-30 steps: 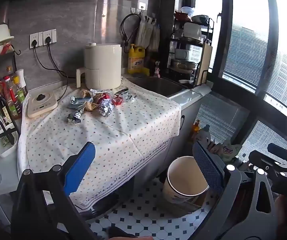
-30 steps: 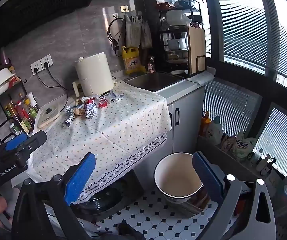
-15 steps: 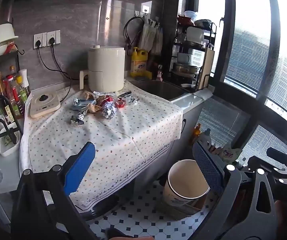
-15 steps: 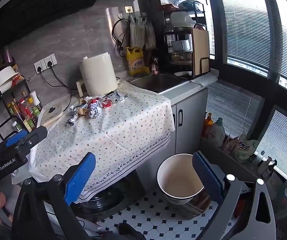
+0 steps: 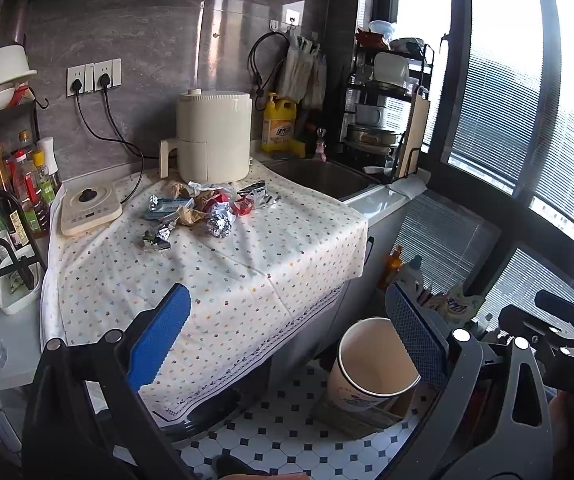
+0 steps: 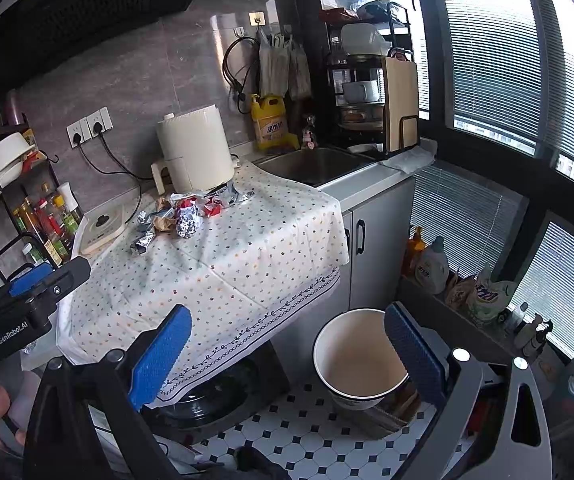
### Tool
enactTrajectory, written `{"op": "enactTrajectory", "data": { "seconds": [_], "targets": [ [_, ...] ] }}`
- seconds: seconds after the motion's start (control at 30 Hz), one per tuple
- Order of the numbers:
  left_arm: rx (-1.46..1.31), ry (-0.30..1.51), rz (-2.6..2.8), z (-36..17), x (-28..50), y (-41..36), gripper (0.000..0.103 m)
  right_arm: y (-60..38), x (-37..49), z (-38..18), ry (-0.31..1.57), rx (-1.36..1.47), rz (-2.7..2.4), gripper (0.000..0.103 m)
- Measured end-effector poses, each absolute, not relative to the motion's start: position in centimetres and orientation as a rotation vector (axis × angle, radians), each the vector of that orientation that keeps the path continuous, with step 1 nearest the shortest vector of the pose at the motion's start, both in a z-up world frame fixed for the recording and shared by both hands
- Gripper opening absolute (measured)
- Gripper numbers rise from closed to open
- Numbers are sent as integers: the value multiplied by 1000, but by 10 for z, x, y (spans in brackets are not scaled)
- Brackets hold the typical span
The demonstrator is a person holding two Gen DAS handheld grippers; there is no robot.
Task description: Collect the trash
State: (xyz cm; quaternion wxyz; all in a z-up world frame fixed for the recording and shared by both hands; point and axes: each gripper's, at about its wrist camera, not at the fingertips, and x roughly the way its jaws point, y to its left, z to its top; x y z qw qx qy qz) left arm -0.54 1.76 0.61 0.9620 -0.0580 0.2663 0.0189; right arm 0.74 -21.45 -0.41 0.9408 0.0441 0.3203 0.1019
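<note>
— What stands at the back edge of the table?
— A cream air fryer [image 5: 213, 138], a yellow detergent bottle [image 5: 279, 124] beside it, then the sink [image 5: 319, 176].
— And the left edge?
— A small induction cooker [image 5: 89, 208], sauce bottles [image 5: 27, 184] just past it.

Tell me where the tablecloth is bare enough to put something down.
The tablecloth is bare across its near half, from the foil ball to the hanging hem, and on the strip toward the sink. It is crowded at the back, where wrappers pile against the air fryer.
</note>
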Motion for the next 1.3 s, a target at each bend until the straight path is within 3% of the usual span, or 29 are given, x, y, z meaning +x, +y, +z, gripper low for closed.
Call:
{"op": "enactTrajectory", "data": {
  "seconds": [1.3],
  "targets": [
    [-123, 559, 40, 2, 4, 10, 97, -219, 16, -2, 655, 102, 195, 95]
  ]
}}
